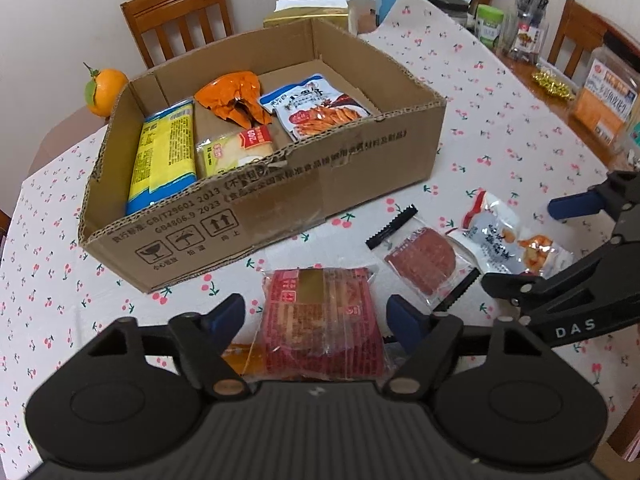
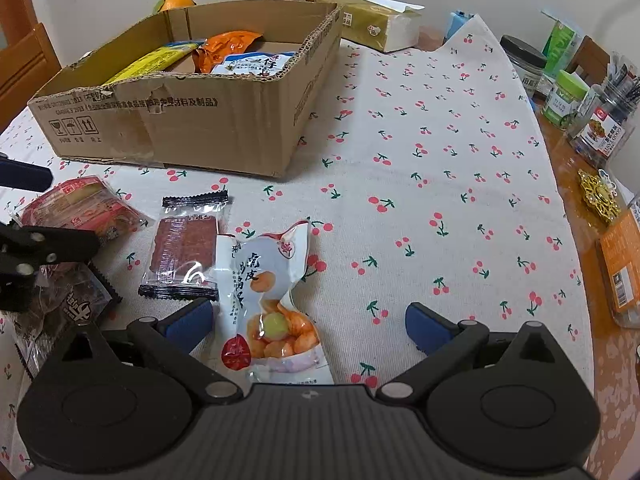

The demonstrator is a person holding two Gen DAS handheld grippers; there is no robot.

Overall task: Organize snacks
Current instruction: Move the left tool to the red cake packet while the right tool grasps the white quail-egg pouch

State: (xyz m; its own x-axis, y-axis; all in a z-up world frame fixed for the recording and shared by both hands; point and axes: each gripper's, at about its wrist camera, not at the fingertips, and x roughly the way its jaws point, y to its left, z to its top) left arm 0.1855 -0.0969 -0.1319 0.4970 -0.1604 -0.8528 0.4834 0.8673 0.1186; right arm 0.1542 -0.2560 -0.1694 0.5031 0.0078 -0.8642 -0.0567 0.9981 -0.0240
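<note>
A cardboard box (image 1: 304, 188) on the cherry-print tablecloth holds a yellow-blue pack (image 1: 164, 152), an orange pouch (image 1: 236, 98), a small bread pack (image 1: 236, 148) and a white-blue snack bag (image 1: 316, 106). My left gripper (image 1: 316, 314) is open, its fingers either side of a red snack pack (image 1: 320, 320) lying on the table. My right gripper (image 2: 308, 326) is open over a white bag of orange balls (image 2: 268, 300). A clear pack of red slices (image 2: 186, 246) lies left of it. A dark pack (image 2: 68, 304) lies at the left.
An orange fruit (image 1: 105, 90) sits behind the box. A tissue box (image 2: 380, 26) stands at the back. Jars and bottles (image 2: 568, 96) crowd the right table edge, with an orange box (image 2: 622, 264) and a gold ornament (image 2: 600, 198). Wooden chairs (image 1: 176, 16) stand behind.
</note>
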